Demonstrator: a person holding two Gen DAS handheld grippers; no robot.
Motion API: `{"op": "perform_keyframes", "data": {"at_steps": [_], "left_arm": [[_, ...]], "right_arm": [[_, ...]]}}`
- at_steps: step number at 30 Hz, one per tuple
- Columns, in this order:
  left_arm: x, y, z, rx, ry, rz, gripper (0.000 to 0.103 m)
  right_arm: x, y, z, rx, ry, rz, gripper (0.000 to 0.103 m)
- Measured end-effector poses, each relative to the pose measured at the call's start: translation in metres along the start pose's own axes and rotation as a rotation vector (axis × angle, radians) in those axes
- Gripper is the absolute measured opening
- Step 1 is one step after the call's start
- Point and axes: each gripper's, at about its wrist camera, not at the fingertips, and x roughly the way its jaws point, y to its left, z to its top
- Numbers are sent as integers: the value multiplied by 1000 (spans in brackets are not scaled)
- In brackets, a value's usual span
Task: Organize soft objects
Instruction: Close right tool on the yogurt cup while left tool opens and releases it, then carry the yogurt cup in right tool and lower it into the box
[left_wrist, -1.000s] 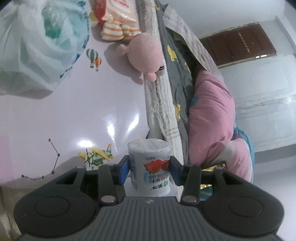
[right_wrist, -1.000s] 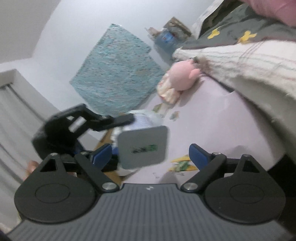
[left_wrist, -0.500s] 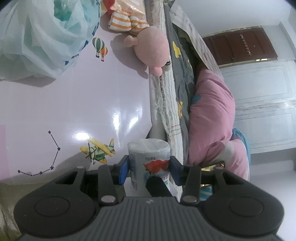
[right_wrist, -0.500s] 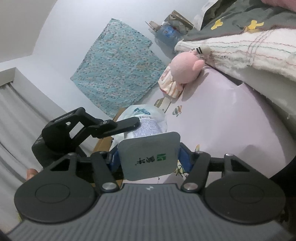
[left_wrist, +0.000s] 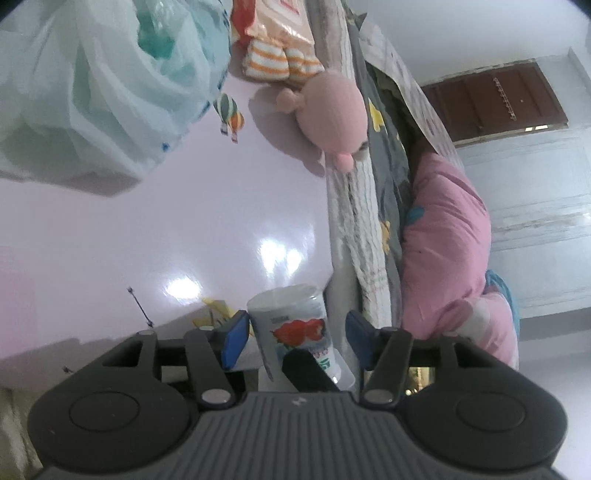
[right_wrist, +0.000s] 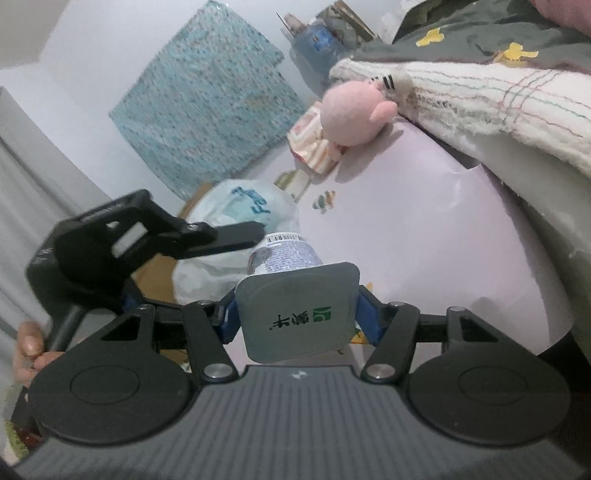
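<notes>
Yogurt cup (right_wrist: 295, 295), sealed, foil lid toward the right wrist camera, held in the air above the pink table (right_wrist: 424, 229), near its front edge. Clamped at the lid end by the right gripper (right_wrist: 295, 321), blue pads tight against both sides under the square rim. At the other end, bracketed by the left gripper (left_wrist: 293, 341), fingers (left_wrist: 234, 338) apart with a visible gap on the right-hand side; whether the near pad grazes the wall, impossible to tell.

Probably light, thin-walled plastic: easily dented if squeezed mid-body, foil easily punctured. Smooth printed label, likely slippery. Best taken just under the rim, where the wall is stiffest, as now.

Further out on the table: a plastic bag (left_wrist: 92, 96) to the left, a pink plush toy (left_wrist: 332, 114) with striped clothing at the far side, touching the fringed white blanket (left_wrist: 351, 221) that overhangs the table's right edge. Beyond it, grey star-print bedding (right_wrist: 480, 40) and a pink quilt (left_wrist: 443, 240).

Open room in the middle of the table, between bag and blanket. Tight on the right: blanket fringe near enough to snag a finger. Table edge just below the grippers.
</notes>
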Motion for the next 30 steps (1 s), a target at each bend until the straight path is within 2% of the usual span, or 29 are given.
{"op": "perform_keyframes", "data": {"at_steps": [6, 10, 17, 19, 24, 27, 30], "left_arm": [[-14, 1, 3, 45, -52, 25, 58], [-30, -4, 4, 91, -84, 16, 58], [-73, -22, 5, 213, -175, -5, 58], [-87, -26, 4, 243, -206, -9, 58], [-140, -26, 1, 312, -311, -8, 64], [-184, -16, -1, 341, -430, 27, 67], [-230, 5, -4, 334, -558, 98, 67]], "right_arm": [[17, 11, 10, -77, 64, -85, 60], [22, 17, 18, -93, 85, -90, 60], [11, 11, 22, 72, 66, 27, 60], [6, 18, 24, 79, 52, 57, 60], [5, 64, 41, -8, 34, 130, 60], [19, 106, 54, -99, 48, 191, 60], [49, 152, 67, -172, 108, 262, 60]]}}
